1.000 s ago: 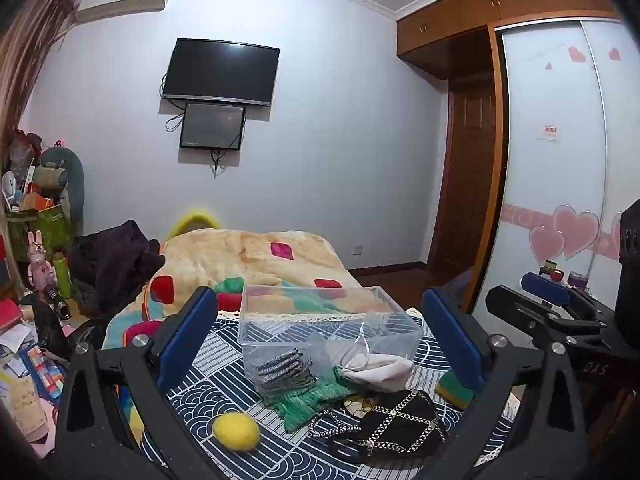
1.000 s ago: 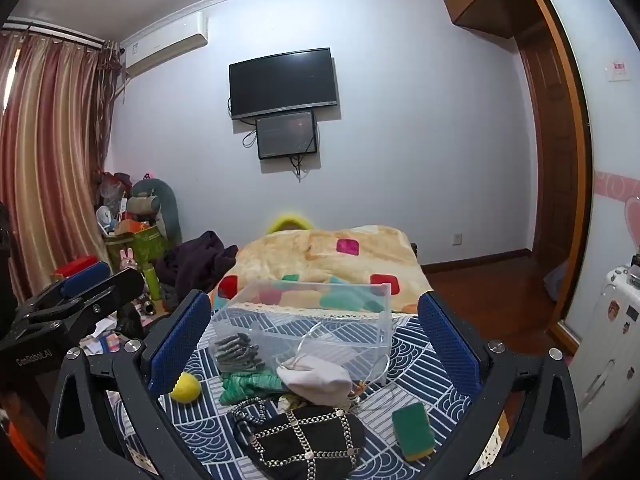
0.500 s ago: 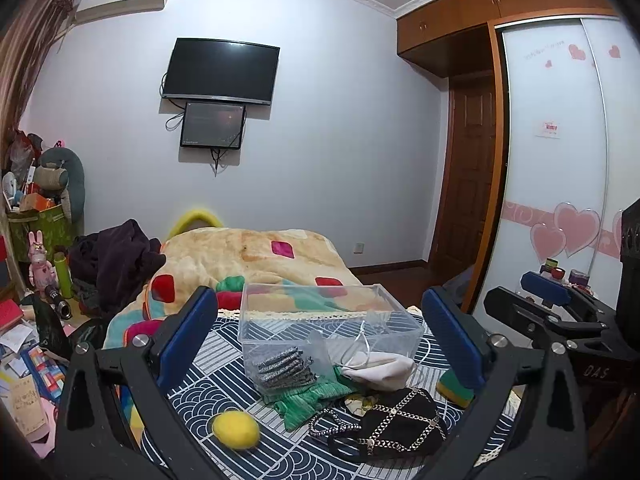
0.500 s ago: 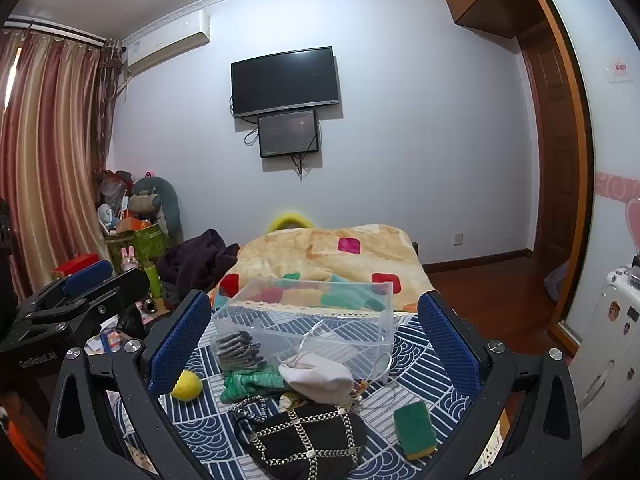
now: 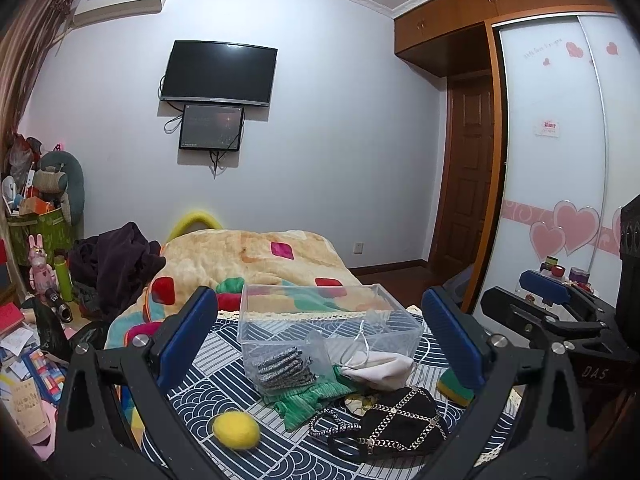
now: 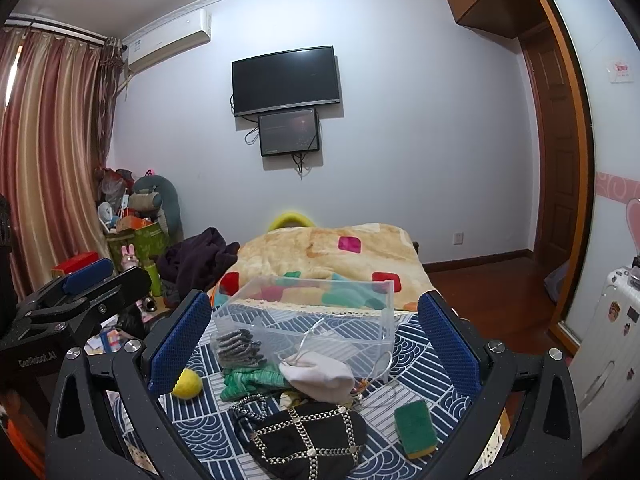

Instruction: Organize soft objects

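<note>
A clear plastic box [image 5: 332, 322] [image 6: 308, 316] stands on a blue-and-white patterned cloth [image 5: 224, 392] [image 6: 420, 364]. In front of it lie a bag of grey scrubbers [image 5: 284, 368] [image 6: 238, 346], a green cloth [image 5: 308, 398] [image 6: 248, 382], a white pouch [image 5: 380, 366] [image 6: 318, 374], a black chain-trimmed bag [image 5: 396, 424] [image 6: 308, 438], a yellow felt ball [image 5: 236, 432] [image 6: 187, 385] and a green sponge [image 6: 415, 428] [image 5: 452, 390]. My left gripper [image 5: 320, 344] and right gripper [image 6: 314, 346] are both open and empty, held above the near edge, apart from every object.
A bed with a patterned blanket [image 5: 256, 260] lies behind the box. Dark clothes [image 5: 116, 264] and clutter [image 5: 36, 236] sit at the left. A wardrobe [image 5: 560, 160] and door [image 5: 468, 184] are at the right. A white suitcase [image 6: 604, 352] stands at the right.
Both views have shifted only slightly; the objects and grippers stay as they were.
</note>
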`<state>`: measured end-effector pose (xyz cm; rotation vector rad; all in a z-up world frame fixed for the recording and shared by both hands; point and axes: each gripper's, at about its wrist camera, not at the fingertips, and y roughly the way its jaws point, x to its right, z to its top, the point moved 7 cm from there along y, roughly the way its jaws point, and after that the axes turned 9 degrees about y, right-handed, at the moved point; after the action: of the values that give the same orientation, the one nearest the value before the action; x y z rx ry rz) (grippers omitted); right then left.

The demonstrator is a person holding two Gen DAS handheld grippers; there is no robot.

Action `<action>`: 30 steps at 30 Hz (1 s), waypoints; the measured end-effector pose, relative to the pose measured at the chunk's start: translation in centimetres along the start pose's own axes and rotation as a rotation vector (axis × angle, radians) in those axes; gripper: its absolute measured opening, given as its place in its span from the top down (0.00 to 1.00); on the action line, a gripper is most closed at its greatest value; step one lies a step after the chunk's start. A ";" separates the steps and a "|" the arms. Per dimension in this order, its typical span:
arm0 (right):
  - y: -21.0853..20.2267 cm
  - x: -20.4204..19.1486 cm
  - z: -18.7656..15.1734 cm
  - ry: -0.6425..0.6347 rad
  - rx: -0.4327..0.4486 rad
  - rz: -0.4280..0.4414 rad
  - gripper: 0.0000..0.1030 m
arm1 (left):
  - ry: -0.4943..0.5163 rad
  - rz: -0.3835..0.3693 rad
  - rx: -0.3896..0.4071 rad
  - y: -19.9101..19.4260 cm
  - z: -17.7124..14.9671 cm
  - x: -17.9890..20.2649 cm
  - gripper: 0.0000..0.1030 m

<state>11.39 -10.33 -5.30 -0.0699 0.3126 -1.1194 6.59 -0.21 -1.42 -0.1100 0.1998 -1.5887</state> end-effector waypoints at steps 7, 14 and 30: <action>0.0 0.0 0.0 0.001 -0.001 0.001 0.00 | -0.001 0.003 0.006 -0.1 -0.1 0.1 0.00; 0.0 0.0 0.0 0.000 -0.002 0.002 0.00 | 0.004 0.001 0.005 -0.1 0.0 0.2 0.00; 0.0 0.2 0.1 0.001 0.003 0.005 0.00 | 0.005 0.000 0.013 -0.2 0.1 0.4 0.00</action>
<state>11.52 -10.46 -5.21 -0.0662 0.3120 -1.1147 6.40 -0.64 -1.28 -0.0961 0.1935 -1.5904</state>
